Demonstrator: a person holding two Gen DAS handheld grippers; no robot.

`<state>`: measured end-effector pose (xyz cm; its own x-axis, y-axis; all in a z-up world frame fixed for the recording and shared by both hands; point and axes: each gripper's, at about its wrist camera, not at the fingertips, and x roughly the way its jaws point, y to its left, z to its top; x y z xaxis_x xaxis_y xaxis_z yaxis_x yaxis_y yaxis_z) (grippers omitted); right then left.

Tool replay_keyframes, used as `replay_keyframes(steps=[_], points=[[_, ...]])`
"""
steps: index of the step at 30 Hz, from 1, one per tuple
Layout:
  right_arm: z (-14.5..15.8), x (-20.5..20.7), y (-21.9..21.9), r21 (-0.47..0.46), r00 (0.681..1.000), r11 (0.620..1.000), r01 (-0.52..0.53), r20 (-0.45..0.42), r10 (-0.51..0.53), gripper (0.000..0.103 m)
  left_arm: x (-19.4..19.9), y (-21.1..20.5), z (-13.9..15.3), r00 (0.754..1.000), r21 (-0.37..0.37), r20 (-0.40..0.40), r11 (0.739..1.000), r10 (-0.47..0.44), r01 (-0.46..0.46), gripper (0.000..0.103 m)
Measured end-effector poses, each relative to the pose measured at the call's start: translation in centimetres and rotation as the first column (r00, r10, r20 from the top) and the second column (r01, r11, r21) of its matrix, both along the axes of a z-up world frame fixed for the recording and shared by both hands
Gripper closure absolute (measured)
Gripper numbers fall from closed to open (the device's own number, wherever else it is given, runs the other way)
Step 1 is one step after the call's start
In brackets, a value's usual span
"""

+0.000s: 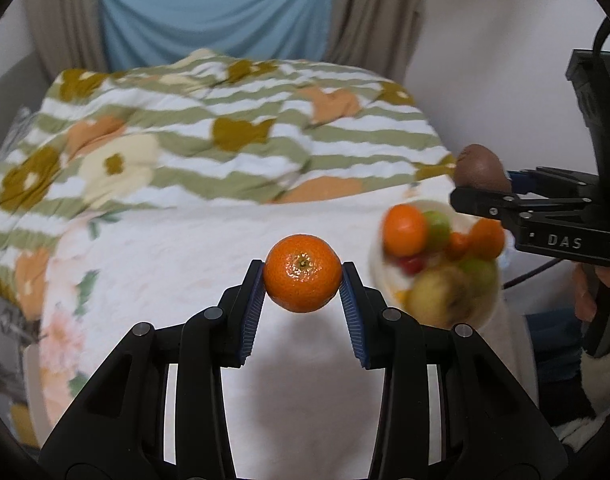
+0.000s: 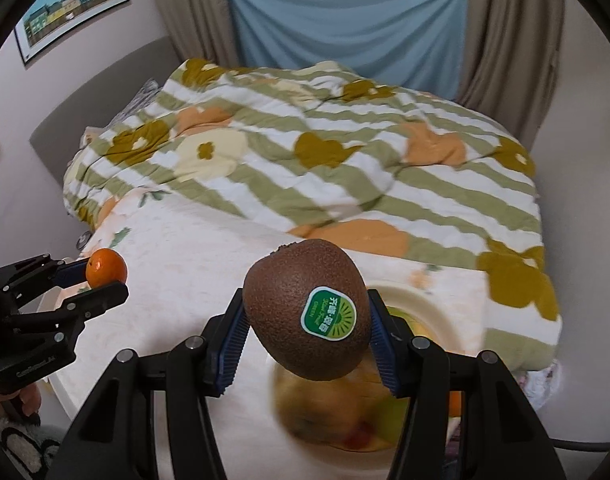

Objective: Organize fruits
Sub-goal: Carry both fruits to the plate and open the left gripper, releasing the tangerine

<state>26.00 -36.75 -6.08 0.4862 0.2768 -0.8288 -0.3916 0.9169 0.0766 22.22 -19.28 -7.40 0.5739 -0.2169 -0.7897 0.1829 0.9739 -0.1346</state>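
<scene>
- Left gripper (image 1: 301, 280) fingers pinch a mandarin (image 1: 302, 273) across its middle, held in the air; it looks light, its peel soft, so gentle pressure should do
- Right gripper (image 2: 307, 320) fingers clamp a kiwi (image 2: 305, 310) (sticker facing the camera) by its sides; likely bruises easily
- Bowl (image 1: 379, 276) of mixed fruit at 3 o'clock of the mandarin, on the bed (image 1: 177, 248)
- Striped quilt (image 2: 325, 152) at 12 o'clock, curtains behind

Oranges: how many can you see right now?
3, perhaps more: one orange clamped in the left gripper, two in the bowl, at its far-left and far-right. Blur and piled fruit may hide more.
</scene>
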Motion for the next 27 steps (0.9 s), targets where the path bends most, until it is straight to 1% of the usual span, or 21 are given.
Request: replay_keyframes(steps=[6,9,15,22,25,27], points=[[-0.6,1.3,-4.7,0.013,0.999,0.999,0.039,0.000,-0.039,0.051,1.5,-5.4,-0.3,0.997,-0.014,0.004,0.997,-0.081,0.081,0.058],[-0.9,1.7,-6.4,0.023,0.999,0.999,0.048,0.002,-0.048,0.051,2.2,-7.9,-0.9,0.993,-0.017,-0.009,0.993,-0.118,0.118,0.058],[-1.4,2.4,-9.2,0.039,0.998,0.998,0.056,-0.001,-0.056,0.051,3.4,-12.6,-2.9,0.982,-0.013,-0.054,0.983,-0.182,0.182,0.058],[-2.0,2.7,-11.6,0.057,0.997,0.996,0.072,-0.002,-0.072,0.051,3.9,-16.5,-5.8,0.964,0.003,-0.125,0.971,-0.235,0.237,0.058],[-2.2,2.8,-12.3,0.066,0.997,0.995,0.079,-0.004,-0.079,0.051,3.8,-17.2,-6.5,0.960,0.008,-0.150,0.971,-0.235,0.239,0.058],[-2.3,2.8,-12.6,0.074,0.996,0.994,0.084,-0.007,-0.083,0.051,3.9,-17.4,-6.7,0.962,0.015,-0.153,0.972,-0.228,0.233,0.058]])
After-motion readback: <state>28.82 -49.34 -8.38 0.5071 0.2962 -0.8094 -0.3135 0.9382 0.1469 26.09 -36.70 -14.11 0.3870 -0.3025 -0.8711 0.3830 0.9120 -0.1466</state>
